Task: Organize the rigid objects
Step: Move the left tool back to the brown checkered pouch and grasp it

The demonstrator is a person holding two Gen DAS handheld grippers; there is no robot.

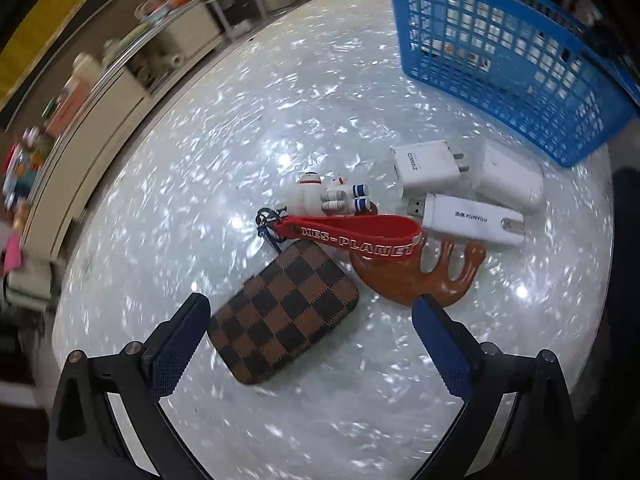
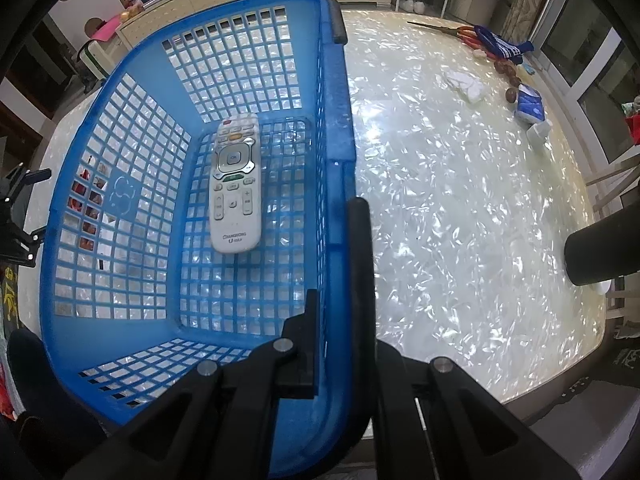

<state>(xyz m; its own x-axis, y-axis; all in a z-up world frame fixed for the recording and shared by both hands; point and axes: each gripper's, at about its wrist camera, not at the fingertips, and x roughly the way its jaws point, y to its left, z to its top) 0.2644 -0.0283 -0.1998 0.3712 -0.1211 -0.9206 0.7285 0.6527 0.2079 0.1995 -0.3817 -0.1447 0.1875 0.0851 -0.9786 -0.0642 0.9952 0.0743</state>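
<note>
In the left wrist view, my left gripper (image 1: pixel 308 320) is open and hovers over a brown checkered pouch (image 1: pixel 284 316) on the pearly round table (image 1: pixel 192 184). A red strap (image 1: pixel 360 234) links the pouch to a small astronaut figure (image 1: pixel 328 196). A brown hand-shaped holder (image 1: pixel 420 276), a white USB stick (image 1: pixel 468 218) and two white chargers (image 1: pixel 428 166) lie beside it. In the right wrist view, my right gripper (image 2: pixel 340 248) is shut on the right wall of the blue basket (image 2: pixel 336 120), which holds a white remote (image 2: pixel 235 184).
The blue basket also shows at the upper right of the left wrist view (image 1: pixel 500 48). Scissors (image 2: pixel 452 30), a blue cloth (image 2: pixel 504 46), nuts and a tissue pack (image 2: pixel 530 106) lie at the table's far right edge. Shelves and clutter stand beyond the table.
</note>
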